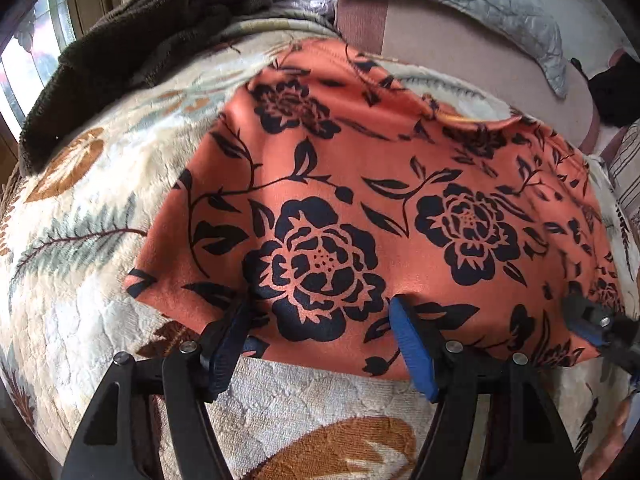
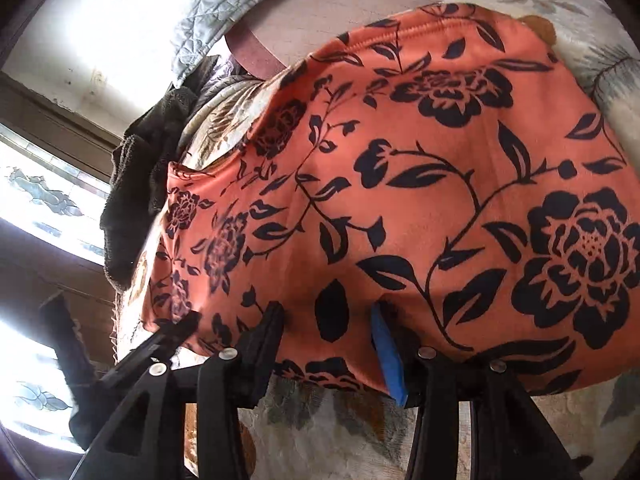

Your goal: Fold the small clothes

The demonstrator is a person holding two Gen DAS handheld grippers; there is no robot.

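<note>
Orange floral garment (image 1: 360, 200) (spread flat), left gripper (image 1: 320, 328) open-fingered

Both wrist views look close along their tongs, sharing the orange floral garment (image 1: 360, 184); right seemingly tilted.

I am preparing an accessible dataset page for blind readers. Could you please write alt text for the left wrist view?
The left gripper, jaws open, rests at the near edge of an orange garment with black flowers, spread on a cream floral blanket. The right gripper touches the same edge farther right, and a dark brown towel lies crumpled behind.
</note>
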